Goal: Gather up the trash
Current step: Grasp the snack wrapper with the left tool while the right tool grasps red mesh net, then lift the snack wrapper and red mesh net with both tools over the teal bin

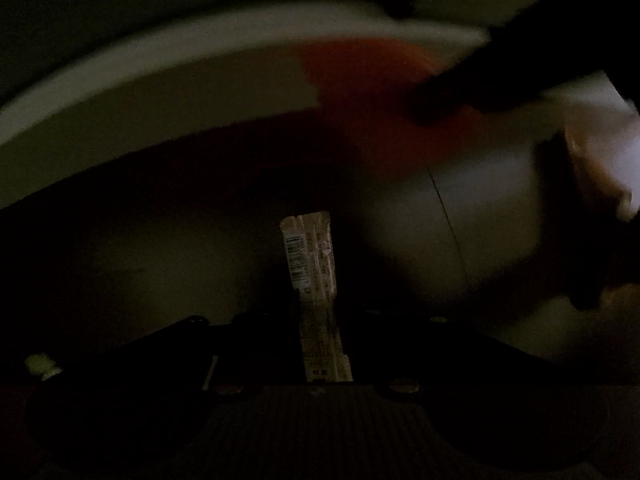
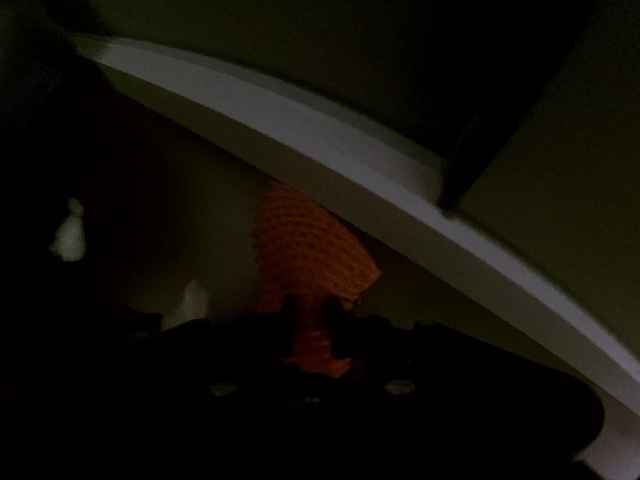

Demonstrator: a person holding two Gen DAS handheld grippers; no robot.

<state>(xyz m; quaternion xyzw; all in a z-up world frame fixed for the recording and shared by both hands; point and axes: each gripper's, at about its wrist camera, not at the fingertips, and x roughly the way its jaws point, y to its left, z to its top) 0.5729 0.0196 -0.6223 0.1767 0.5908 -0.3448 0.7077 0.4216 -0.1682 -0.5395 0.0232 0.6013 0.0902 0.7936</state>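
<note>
The scene is very dark. In the left wrist view a narrow beige sachet wrapper (image 1: 310, 264) with a barcode stands up from between the dark fingers of my left gripper (image 1: 320, 320), which is shut on its lower part. In the right wrist view my right gripper (image 2: 314, 312) is shut on a piece of orange mesh (image 2: 308, 248) that fans out above the fingers. The left wrist view also shows a blurred orange patch (image 1: 360, 80), with a dark shape (image 1: 480, 88) reaching across it from the upper right.
The white curved table edge (image 1: 160, 72) (image 2: 320, 136) arcs across both views, with olive floor beyond. A dark furniture leg (image 2: 520, 120) stands past the edge. Pale scraps (image 2: 70, 236) lie at the left. A person's hand (image 1: 592, 168) shows at the right.
</note>
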